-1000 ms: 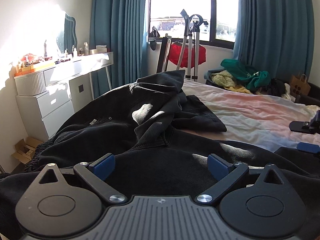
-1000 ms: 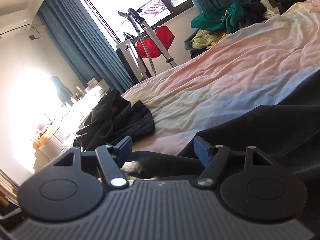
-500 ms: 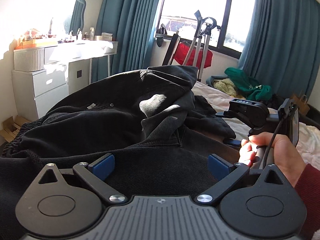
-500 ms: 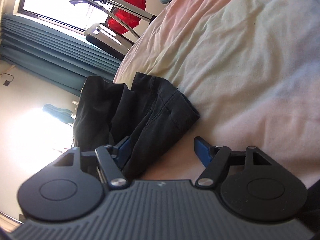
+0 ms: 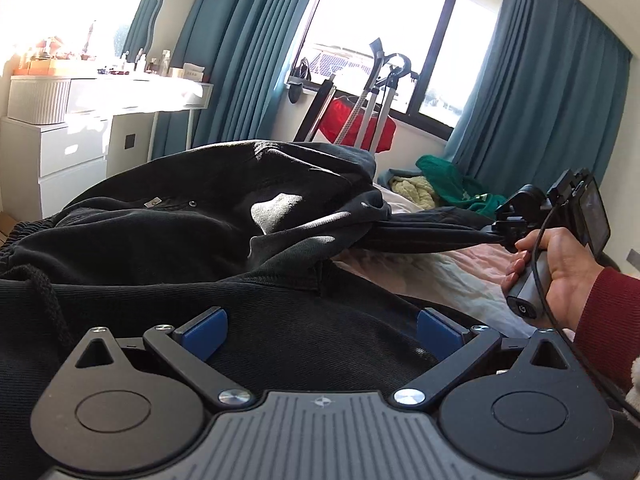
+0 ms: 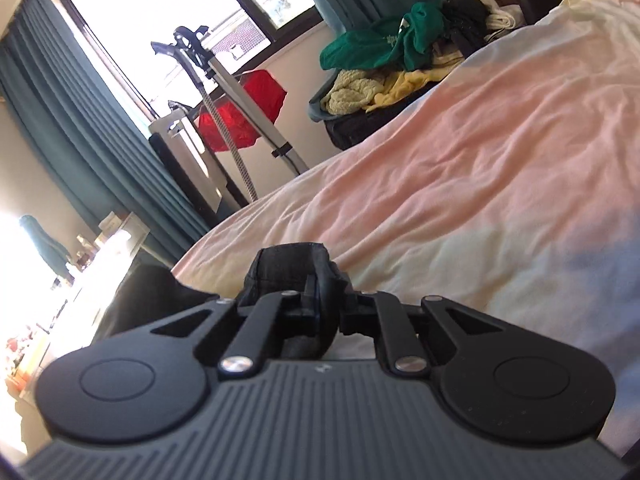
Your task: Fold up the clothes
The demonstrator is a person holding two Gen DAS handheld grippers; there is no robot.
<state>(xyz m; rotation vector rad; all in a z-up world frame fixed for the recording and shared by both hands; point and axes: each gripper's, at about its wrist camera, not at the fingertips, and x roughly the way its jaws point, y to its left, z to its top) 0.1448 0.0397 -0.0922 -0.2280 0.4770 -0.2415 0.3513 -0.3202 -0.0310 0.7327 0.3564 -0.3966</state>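
Pink bedsheet lies rumpled; right gripper, earlier open, now clamps black garment; left gripper remains open.

I see bright window flanked by teal curtains; white dresser along sunlit left wall; bed in pale pink sheet.

A: Left wrist view sits low, right over the black garment, facing the window across the bed; the right gripper shows at its right.

B: Right wrist view skims the bed, tilted, facing the window. Both share the red bag and green clothes.
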